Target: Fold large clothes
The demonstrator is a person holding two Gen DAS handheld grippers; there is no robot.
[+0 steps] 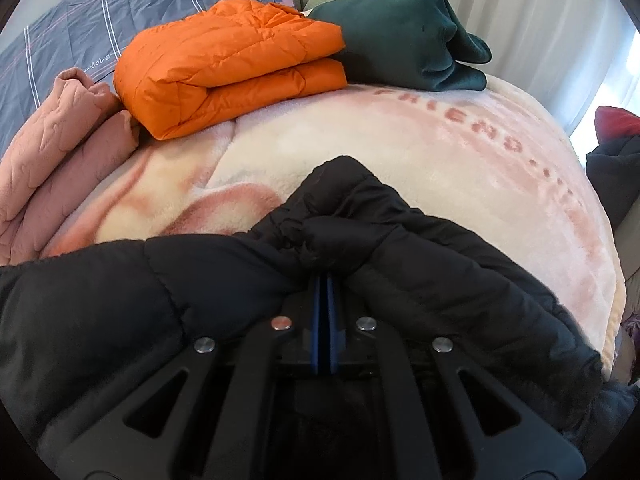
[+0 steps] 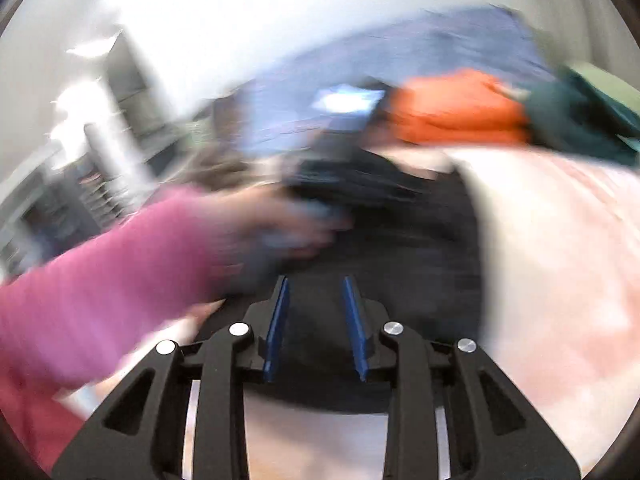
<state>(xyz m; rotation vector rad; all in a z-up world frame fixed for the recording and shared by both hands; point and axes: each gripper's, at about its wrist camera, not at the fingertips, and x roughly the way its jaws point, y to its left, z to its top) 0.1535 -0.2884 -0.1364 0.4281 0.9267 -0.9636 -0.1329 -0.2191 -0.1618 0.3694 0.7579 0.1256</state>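
A black puffer jacket (image 1: 440, 276) lies across the near part of a pink and cream fleece blanket (image 1: 440, 148) on the bed. My left gripper (image 1: 325, 276) is shut on a bunched fold of this jacket, which hides the fingertips. In the blurred right wrist view, my right gripper (image 2: 315, 284) is open and empty just above the black jacket (image 2: 420, 240). The person's arm in a pink sleeve (image 2: 100, 272) reaches in from the left to the left gripper's body (image 2: 320, 184) over the jacket.
A folded orange padded jacket (image 1: 228, 68), a folded dark green garment (image 1: 404, 40) and a folded pink quilted garment (image 1: 52, 160) lie at the far side of the bed. A blue striped duvet (image 1: 120, 12) is behind them. Curtains (image 1: 520, 20) hang at right.
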